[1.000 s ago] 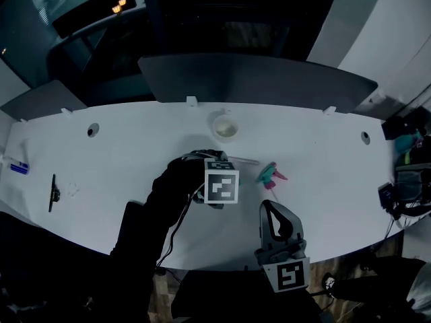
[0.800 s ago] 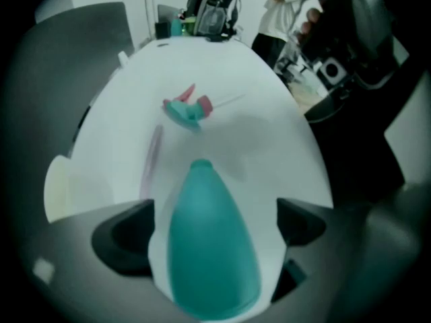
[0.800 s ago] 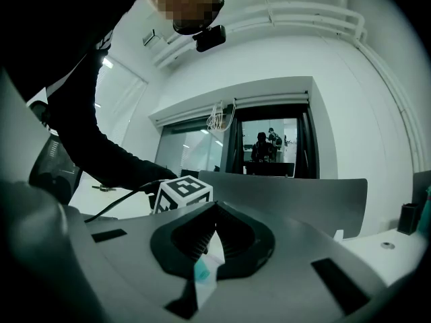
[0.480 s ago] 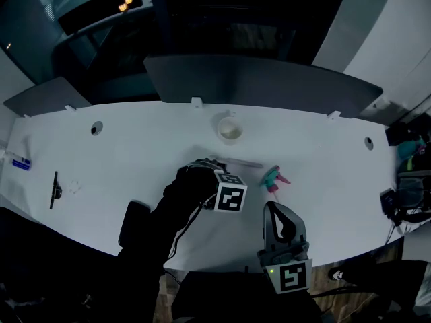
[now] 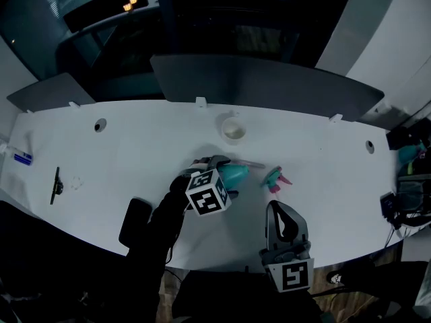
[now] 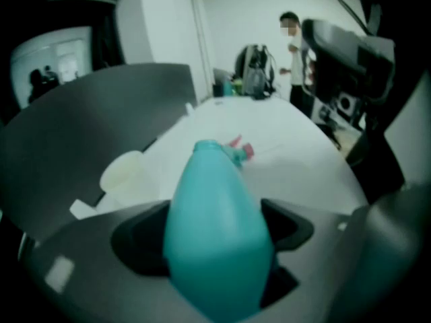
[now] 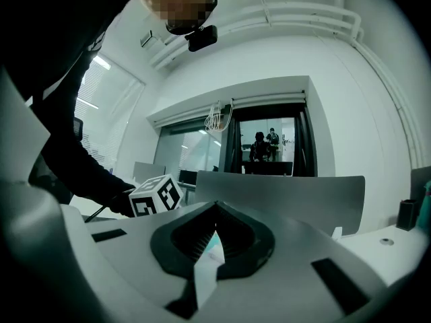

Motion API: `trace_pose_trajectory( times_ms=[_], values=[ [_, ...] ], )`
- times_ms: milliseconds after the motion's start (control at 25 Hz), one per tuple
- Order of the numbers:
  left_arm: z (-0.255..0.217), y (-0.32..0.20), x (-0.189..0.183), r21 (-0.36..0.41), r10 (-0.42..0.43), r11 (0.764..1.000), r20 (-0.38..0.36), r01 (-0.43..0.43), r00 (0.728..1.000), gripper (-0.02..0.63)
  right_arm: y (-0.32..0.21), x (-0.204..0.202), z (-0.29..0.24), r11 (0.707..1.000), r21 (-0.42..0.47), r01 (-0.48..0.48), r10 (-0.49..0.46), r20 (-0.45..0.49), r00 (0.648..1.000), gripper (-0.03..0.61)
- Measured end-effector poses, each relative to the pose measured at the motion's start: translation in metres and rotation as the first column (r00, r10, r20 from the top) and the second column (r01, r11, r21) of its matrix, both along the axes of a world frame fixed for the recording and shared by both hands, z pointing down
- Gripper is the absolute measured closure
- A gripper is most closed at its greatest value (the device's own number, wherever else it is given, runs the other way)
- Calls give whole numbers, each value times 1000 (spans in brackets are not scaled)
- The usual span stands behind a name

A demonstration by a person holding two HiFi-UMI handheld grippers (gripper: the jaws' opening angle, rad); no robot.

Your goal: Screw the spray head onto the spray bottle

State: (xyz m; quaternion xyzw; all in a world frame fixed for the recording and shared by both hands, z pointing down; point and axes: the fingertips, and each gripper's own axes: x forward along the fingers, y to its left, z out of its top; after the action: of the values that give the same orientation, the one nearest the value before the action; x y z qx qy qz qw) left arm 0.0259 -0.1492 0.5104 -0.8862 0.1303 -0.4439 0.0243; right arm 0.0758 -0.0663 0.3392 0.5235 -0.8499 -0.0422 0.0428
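The teal spray bottle (image 5: 234, 174) lies low over the white table (image 5: 135, 147), its open neck pointing right. My left gripper (image 5: 221, 179) has its jaws around the bottle's body and they are closing on it. In the left gripper view the bottle (image 6: 214, 227) fills the gap between the jaws of that gripper (image 6: 215, 254). The pink and teal spray head (image 5: 274, 178) lies on the table just right of the bottle, and shows past the neck (image 6: 239, 148). My right gripper (image 5: 278, 207) hovers near the front edge, shut and empty (image 7: 214, 214).
A white cup (image 5: 234, 129) stands behind the bottle, in front of a grey divider panel (image 5: 269, 86). A thin clear tube (image 5: 248, 162) lies by the bottle. A black flat object (image 5: 135, 222) sits at the front left, a dark tool (image 5: 56, 186) further left.
My left gripper has turned and shifted left and toward me. The teal bottle, hidden under it before, now shows to its right. The right gripper has barely moved.
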Motion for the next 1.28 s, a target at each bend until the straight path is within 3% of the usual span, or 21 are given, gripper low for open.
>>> trace_pose_trajectory(
  times_ms=[40,80,120,240,320,400,600,680,720,800,840,880,1080,1280],
  values=[
    [-11,-9,1,31,-87,995,-106,91,991,199,0,0,1,1000,-3,2,-2,-2,1000,574],
    [-21,-17,-1,52,-171,981,-212,186,962,199,0,-1,2,1000,-7,5,-5,-4,1000,574],
    [-31,-23,-4,63,-245,959,-315,278,917,199,1,-2,3,1000,-11,8,-9,-6,1000,574],
    [-49,-29,-15,57,-371,874,-562,483,739,199,0,-4,5,1000,-22,18,-18,-12,1000,574],
    [-50,-26,-19,31,-411,828,-645,559,644,199,0,-5,5,1000,-20,23,-23,-22,999,574],
    [-45,-19,-18,29,-416,808,-679,589,604,199,-1,-6,5,999,-17,27,-28,-35,999,574],
    [-40,-5,-13,37,-403,812,-685,582,607,199,-2,-10,9,999,-29,34,-36,-49,998,574],
    [-35,0,-16,31,-416,818,-659,575,627,199,-2,-12,10,999,-32,37,-39,-46,998,574],
    [-31,5,-15,45,-412,828,-627,559,661,199,-2,-12,11,999,-33,37,-39,-44,998,574],
    [-22,18,-7,105,-371,861,-538,497,757,201,-3,-12,12,999,-36,38,-39,-41,998,574],
    [-19,23,-4,128,-347,875,-507,467,789,201,-3,-12,14,999,-39,37,-39,-39,999,574],
    [-18,27,-2,139,-332,883,-494,449,804,201,-4,-11,15,998,-44,34,-35,-34,999,574],
    [-17,36,0,139,-323,888,-489,438,810,201,-8,4,28,995,-93,18,-24,-72,997,574],
    [-16,45,1,140,-322,889,-489,437,811,201,-29,36,65,961,-275,24,-91,-234,968,574]
  ],
)
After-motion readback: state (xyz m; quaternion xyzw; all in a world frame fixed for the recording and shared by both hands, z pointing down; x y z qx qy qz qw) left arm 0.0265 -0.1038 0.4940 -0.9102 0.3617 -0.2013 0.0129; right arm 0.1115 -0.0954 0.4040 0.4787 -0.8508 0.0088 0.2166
